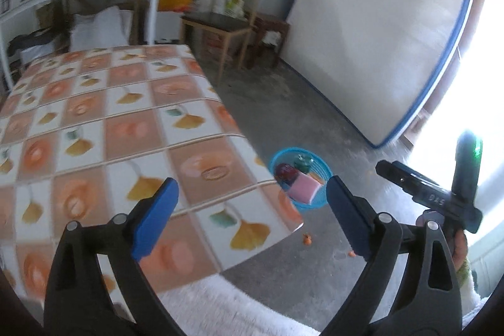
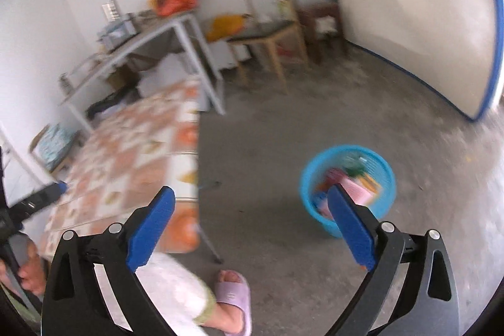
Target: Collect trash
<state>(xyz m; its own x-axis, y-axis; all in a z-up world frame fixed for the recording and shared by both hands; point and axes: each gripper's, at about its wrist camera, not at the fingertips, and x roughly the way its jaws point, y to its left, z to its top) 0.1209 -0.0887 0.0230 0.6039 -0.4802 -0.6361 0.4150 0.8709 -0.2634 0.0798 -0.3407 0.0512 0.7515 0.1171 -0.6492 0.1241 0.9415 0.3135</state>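
A blue trash basket (image 1: 324, 175) (image 2: 346, 156) stands on the concrete floor beside the table, holding several pieces of trash, among them a pink packet (image 1: 304, 190), a dark red item and a green one. My left gripper (image 1: 252, 194) is open and empty above the near corner of the table, its blue pads wide apart. My right gripper (image 2: 250, 203) is open and empty too, high over the floor, with the basket just behind its right finger (image 2: 352, 225). In the left wrist view the right gripper's body shows at the right edge.
The table (image 1: 126, 115) (image 2: 132, 147) wears an orange-and-white leaf-pattern cloth. Small orange scraps (image 1: 307, 239) lie on the floor near its corner. A wooden chair (image 1: 226, 24), a white shelf rack (image 2: 176, 30) and a leaning mattress (image 1: 378, 30) line the room. The person's slippered foot (image 2: 233, 295) stands below.
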